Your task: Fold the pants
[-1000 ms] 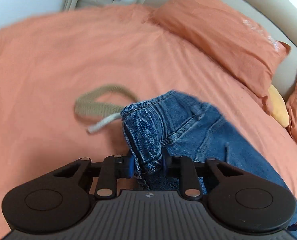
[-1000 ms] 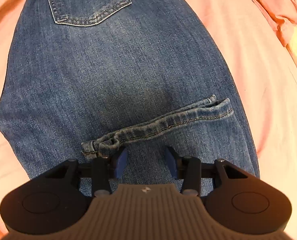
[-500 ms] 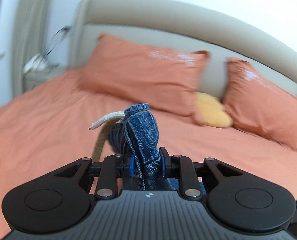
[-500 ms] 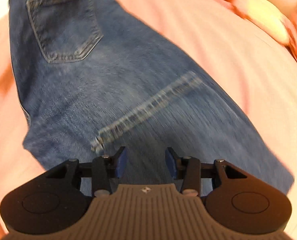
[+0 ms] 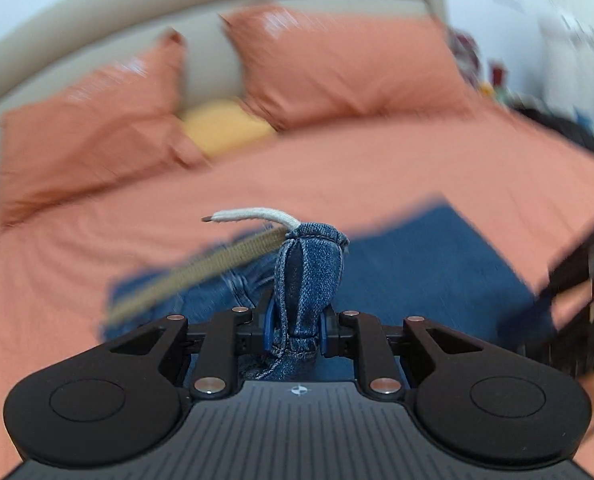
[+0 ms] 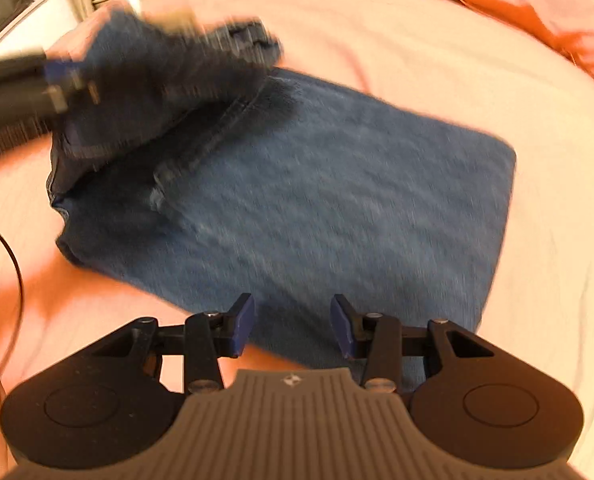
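Observation:
Blue jeans (image 6: 337,192) lie folded flat on the orange bed sheet (image 5: 57,280). My left gripper (image 5: 297,332) is shut on a bunched piece of their waistband (image 5: 311,264), and its jaws are still closing on the denim. A tan woven belt (image 5: 201,276) with a white tip (image 5: 253,216) trails from that bunch. In the right wrist view the lifted waist end (image 6: 157,76) hangs blurred over the jeans' far left part, beside the left gripper (image 6: 37,84). My right gripper (image 6: 293,324) is open with nothing between its fingers, above the jeans' near edge.
Two orange pillows (image 5: 89,132) (image 5: 345,64) and a yellow cushion (image 5: 225,128) lean on the beige headboard (image 5: 97,32). Small items (image 5: 497,76) stand beyond the bed at the right. A dark cable (image 6: 13,260) runs over the sheet at the left.
My left gripper has swung across with the waistband in its grip, carrying that end over the flat jeans. My right gripper has drawn back and risen, so more of the jeans shows.

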`<state>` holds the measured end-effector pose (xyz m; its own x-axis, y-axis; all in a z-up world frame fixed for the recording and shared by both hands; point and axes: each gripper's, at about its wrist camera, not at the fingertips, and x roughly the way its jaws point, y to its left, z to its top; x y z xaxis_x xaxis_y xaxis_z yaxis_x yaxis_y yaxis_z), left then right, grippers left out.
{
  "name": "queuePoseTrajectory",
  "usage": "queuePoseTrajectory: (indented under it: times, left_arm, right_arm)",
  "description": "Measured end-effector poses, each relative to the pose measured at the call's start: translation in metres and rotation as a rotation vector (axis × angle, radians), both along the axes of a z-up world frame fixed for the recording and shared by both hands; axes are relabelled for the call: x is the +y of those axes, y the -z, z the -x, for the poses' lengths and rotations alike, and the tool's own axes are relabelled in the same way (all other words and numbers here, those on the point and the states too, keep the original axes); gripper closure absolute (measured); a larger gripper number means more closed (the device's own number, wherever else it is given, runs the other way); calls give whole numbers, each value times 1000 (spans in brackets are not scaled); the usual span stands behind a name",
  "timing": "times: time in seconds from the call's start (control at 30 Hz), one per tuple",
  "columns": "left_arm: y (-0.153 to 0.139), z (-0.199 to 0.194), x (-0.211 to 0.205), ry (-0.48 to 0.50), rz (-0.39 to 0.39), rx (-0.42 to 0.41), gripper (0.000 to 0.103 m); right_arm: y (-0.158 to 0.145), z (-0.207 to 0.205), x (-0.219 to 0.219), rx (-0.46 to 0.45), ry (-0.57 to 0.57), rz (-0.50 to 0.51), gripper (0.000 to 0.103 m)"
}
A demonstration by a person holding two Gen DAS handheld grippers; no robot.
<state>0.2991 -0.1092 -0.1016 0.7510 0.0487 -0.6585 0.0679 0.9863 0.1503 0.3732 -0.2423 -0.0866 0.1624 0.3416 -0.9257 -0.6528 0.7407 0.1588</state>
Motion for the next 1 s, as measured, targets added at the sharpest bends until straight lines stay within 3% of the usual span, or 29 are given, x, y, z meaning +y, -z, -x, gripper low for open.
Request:
queuePoseTrajectory:
  times: [0.1, 0.13, 0.17, 0.27, 0.4, 0.5, 0.6, 0.67, 0.77, 0.83, 1.0]
  left_arm:
    - [22, 7, -8, 47, 1, 101, 73]
    - [25, 8, -7, 73, 23, 121, 66]
    - [23, 11, -3, 97, 56, 129, 51]
    - [9, 18, 17, 167, 217, 152, 35]
    - [-13, 20, 49, 176, 332, 172, 35]
    - [-32, 21, 83, 126, 337, 144, 35]
    - [-41, 21, 115, 11, 281, 104, 35]
    - [-40, 18, 128, -75, 234, 79, 35]
    - [-30, 12, 143, -202, 189, 61, 37]
    - [-19, 10, 151, -244, 215, 82, 38]
    - [-2, 7, 168, -267, 289, 112, 38]
  right_arm:
    - [6, 9, -6, 12, 10, 26, 63]
    - [7, 11, -6, 13, 9, 34, 63]
    - [8, 14, -7, 15, 8, 37, 63]
    - [1, 20, -9, 22, 15, 16, 63]
    - [-15, 25, 2, 0, 18, -50, 63]
    - [-29, 22, 14, -33, 38, -107, 63]
    - [-38, 14, 31, -68, 69, -155, 63]
    - [-37, 4, 45, -78, 102, -190, 62]
    - [-33, -11, 71, -123, 150, -197, 51]
    - [-29, -21, 91, -154, 158, -167, 42]
    - [-8, -53, 127, -156, 229, -130, 38]
